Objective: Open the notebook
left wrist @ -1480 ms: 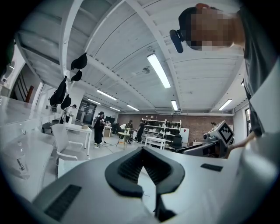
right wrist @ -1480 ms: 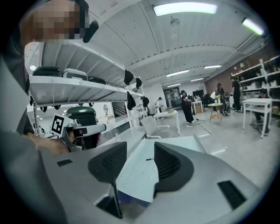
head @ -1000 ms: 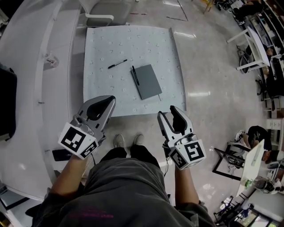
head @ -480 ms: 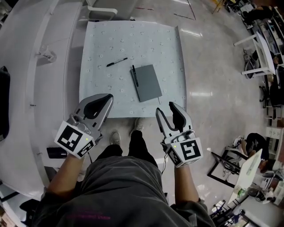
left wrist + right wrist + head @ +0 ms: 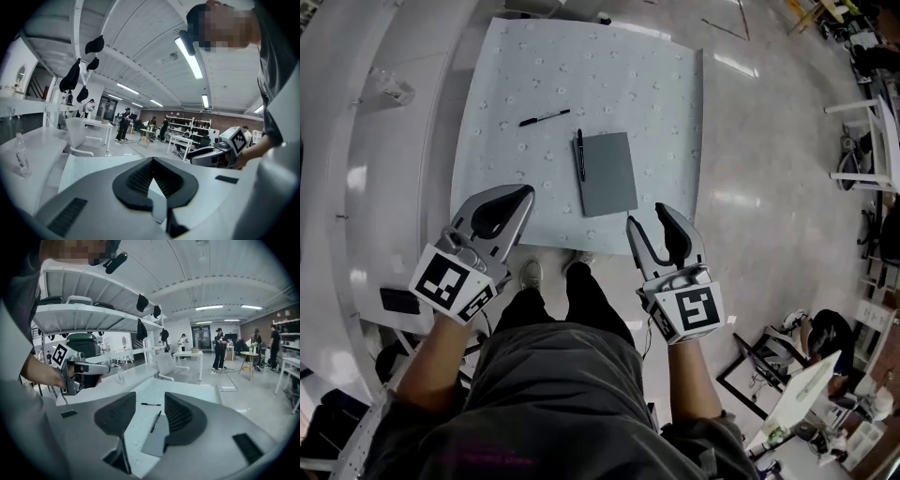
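Note:
A closed grey notebook [image 5: 607, 173] lies flat on the pale blue mat [image 5: 656, 94] of the table. A black pen [image 5: 579, 155] rests along the notebook's left edge, and a second pen [image 5: 544, 117] lies on the mat farther back. My left gripper [image 5: 525, 193] hovers over the mat's front left edge with its tips together and nothing in them. My right gripper [image 5: 646, 219] is open at the front edge, just near of the notebook. In the right gripper view the notebook [image 5: 157, 439] and its pen [image 5: 155, 421] show between the open jaws.
A long white counter [image 5: 356, 141] runs along the left with a clear bottle [image 5: 389, 89] on it. The table's right edge drops to shiny floor [image 5: 769, 187]. A white chair [image 5: 164, 365] stands beyond the table. Several people stand far off.
The table and notebook now sit closer and more centred under the head view. Both grippers keep their poses at the front edge, left shut and right open.

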Available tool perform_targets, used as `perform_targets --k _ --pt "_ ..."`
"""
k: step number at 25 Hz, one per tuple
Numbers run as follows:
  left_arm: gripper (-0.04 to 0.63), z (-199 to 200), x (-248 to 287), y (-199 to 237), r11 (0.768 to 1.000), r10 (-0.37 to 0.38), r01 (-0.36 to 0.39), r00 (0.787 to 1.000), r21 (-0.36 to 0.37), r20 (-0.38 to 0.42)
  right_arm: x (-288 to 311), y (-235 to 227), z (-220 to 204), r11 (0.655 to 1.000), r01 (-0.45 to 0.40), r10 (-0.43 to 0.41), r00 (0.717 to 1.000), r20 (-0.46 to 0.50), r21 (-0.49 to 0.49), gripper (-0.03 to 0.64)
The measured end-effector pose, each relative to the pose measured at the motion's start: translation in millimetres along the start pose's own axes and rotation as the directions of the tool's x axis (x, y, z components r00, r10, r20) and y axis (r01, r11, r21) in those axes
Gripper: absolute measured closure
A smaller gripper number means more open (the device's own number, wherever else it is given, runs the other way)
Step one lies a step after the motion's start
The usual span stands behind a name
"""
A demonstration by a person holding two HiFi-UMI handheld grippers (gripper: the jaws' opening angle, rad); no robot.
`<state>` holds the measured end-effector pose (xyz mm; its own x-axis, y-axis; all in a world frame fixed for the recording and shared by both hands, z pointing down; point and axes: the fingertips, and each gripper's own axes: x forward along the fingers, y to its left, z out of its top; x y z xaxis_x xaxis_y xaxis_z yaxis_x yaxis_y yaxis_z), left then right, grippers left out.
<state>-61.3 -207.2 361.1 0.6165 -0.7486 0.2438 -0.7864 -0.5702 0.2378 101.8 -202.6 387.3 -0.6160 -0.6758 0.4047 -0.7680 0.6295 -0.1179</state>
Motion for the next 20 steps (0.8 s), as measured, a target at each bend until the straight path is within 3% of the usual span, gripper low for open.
perform_targets --k 12,20 --pt "0.597 -52.0 46.8 6.9 0.990 0.131 -0.135 0.988 -0.048 -0.078 43.6 -39.1 -59.7 0.977 -0.166 0.153 0.983 -0.105 -0.136 0.434" --pt "0.597 -95.0 59.5 7.3 0.992 0.103 -0.111 0.985 -0.054 -0.135 64.4 -40.2 -118.5 0.942 -0.213 0.159 0.964 -0.214 -0.258 0.434"
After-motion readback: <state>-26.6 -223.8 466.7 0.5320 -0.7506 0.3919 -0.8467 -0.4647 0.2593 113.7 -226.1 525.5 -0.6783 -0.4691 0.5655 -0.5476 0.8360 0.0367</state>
